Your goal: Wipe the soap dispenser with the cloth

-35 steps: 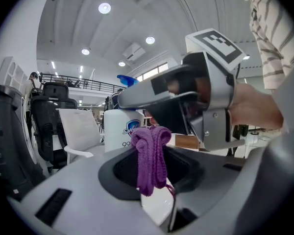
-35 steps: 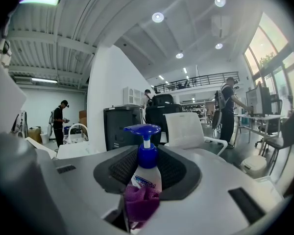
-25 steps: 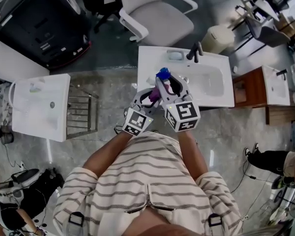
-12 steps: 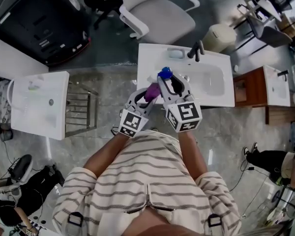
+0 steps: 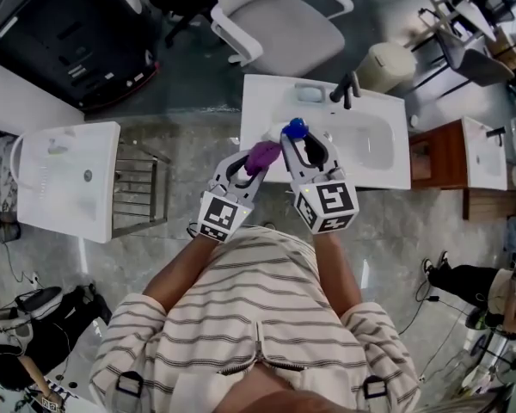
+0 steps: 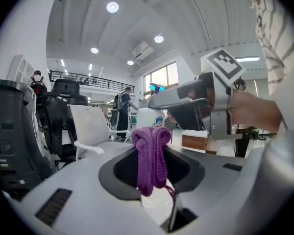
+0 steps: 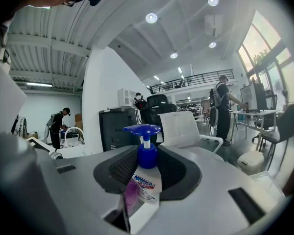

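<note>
We hold the soap dispenser up in the air over the left part of the washbasin. The right gripper has its jaws pressed on the clear bottle from both sides. The blue pump sticks up above them. The bottle stands straight up.

The left gripper has its jaws squeezed on the purple cloth. The cloth is bunched up and pokes out over the jaw tips.

What changed? A second ago the cloth sat tucked in close under the bottle. Now the left gripper has slid a little toward the left edge of the washbasin, and more of the cloth shows. The marker cube on that gripper now hangs past the near edge of the washbasin, over the floor. The right gripper has hardly moved, and its hold looks the same in all three head views.

The cloth is now just beside the bottle, on its left. We cannot tell if it touches the bottle (we do see a purple smudge through the clear plastic, so it is very close).

We think this is the end of one rub along the bottle's left side. The wiping looks under way, not done. Next the cloth likely needs to go back onto the bottle, maybe on another side. The bottle must stay held firmly so it does not slip.
</note>
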`<action>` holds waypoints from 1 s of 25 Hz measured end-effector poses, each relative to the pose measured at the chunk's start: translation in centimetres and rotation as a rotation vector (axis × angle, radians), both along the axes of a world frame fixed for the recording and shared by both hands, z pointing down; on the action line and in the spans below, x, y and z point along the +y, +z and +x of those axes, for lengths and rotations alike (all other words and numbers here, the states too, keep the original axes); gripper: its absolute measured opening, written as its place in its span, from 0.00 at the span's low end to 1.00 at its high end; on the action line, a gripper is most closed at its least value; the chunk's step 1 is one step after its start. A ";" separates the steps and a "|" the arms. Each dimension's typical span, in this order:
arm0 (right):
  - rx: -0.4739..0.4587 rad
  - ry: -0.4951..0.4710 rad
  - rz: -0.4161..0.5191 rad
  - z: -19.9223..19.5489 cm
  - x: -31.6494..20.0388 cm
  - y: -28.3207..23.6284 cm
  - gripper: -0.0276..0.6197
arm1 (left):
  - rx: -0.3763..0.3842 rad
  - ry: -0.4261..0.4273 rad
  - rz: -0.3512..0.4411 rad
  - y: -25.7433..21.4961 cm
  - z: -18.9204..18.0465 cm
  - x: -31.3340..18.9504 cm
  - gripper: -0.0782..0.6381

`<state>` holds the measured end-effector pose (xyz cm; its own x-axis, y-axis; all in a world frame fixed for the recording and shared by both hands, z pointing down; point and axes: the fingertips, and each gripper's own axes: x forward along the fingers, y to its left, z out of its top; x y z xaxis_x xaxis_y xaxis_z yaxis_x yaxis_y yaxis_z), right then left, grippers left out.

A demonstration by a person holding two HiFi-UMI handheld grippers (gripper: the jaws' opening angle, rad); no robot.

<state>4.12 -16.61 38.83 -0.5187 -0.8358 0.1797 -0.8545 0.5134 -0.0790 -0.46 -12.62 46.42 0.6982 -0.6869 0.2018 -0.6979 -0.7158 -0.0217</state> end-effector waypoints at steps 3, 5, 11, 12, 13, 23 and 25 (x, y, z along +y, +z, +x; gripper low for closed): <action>-0.008 0.000 -0.001 0.4 0.0 -0.2 0.25 | 0.009 -0.004 0.011 -0.7 -0.3 -0.3 0.27; -0.017 0.002 -0.001 0.8 0.0 -0.4 0.25 | 0.004 -0.008 0.026 -1.3 -0.6 -0.6 0.27; -0.032 -0.017 0.002 1.0 0.6 -1.0 0.25 | 0.045 0.034 0.043 -3.1 -1.4 -1.4 0.27; -0.033 -0.021 0.001 1.0 0.7 -1.0 0.25 | 0.053 0.053 0.041 -3.3 -1.4 -1.4 0.27; -0.032 -0.024 0.001 0.9 0.9 -1.0 0.25 | 0.056 0.073 0.040 -3.4 -1.3 -1.5 0.27; -0.041 -0.070 0.021 0.7 2.1 -1.6 0.25 | 0.022 0.258 0.077 -3.8 -0.6 -1.3 0.27; -0.047 -0.076 0.020 0.7 2.3 -1.6 0.25 | 0.022 0.293 0.082 -3.8 -0.4 -1.3 0.27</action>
<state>4.84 -14.29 37.23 -0.5886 -0.7968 0.1368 -0.8084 0.5787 -0.1073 -0.90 -13.90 42.61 0.8727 -0.4686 0.1371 -0.4626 -0.8834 -0.0749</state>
